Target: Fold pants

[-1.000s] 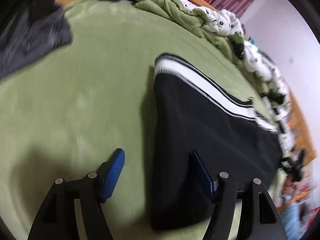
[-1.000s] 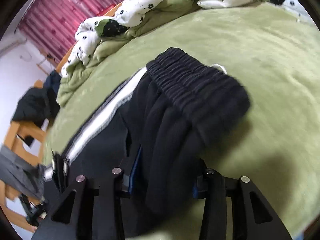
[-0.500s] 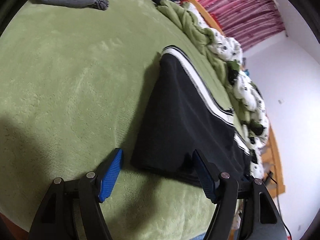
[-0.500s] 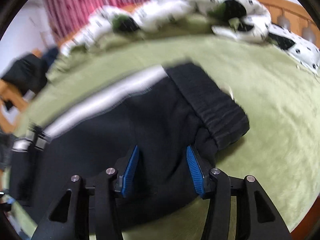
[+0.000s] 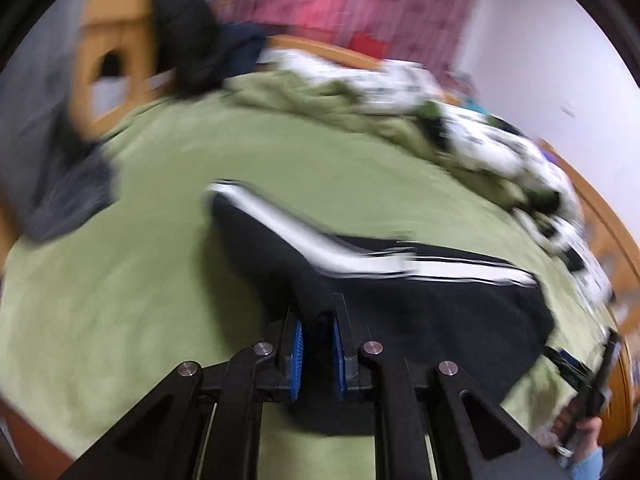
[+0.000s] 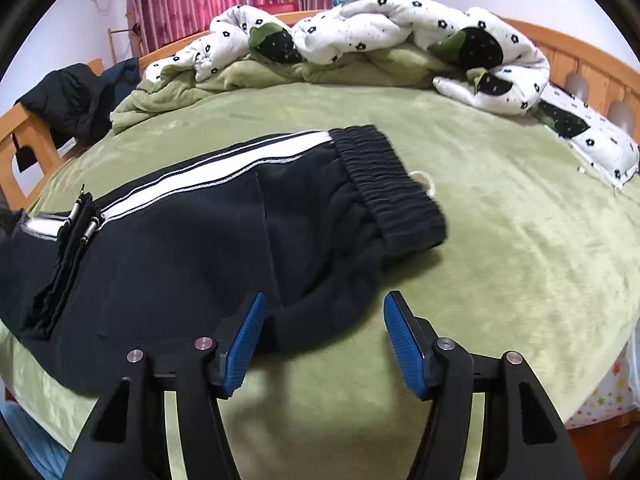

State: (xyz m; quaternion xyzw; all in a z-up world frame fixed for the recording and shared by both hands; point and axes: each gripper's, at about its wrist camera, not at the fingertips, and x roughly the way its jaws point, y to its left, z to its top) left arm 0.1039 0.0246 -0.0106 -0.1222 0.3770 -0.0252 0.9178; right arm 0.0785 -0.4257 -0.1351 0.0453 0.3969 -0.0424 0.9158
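The black track pants, marked with a white side stripe, are lying across the green bedspread, already doubled leg over leg, with the ribbed waistband pointing toward the rumpled floral duvet at the far edge of the bed.

The left gripper is clamping a fold of the black fabric at the leg end: its blue pads are sitting close together with cloth bunched between them. That view is smeared by motion, so the exact edge being held cannot be determined.

The right gripper is standing released, its jaws spread wide over the near edge of the seat area, just short of the waistband. One pad is overlapping the fabric; the other is hanging over bare bedspread. Nothing is being held on this side.

Judgement: the work is sitting at the crosswise fold, with the lengthwise fold appearing complete. The next move is calling for the left gripper to carry the leg end over toward the waistband, while the right gripper is either pinning the seat or taking its own hold to keep the layers aligned. The stripe edge and the drawstring loop are serving as alignment references. Slippage of the stacked layers is the likely fault.
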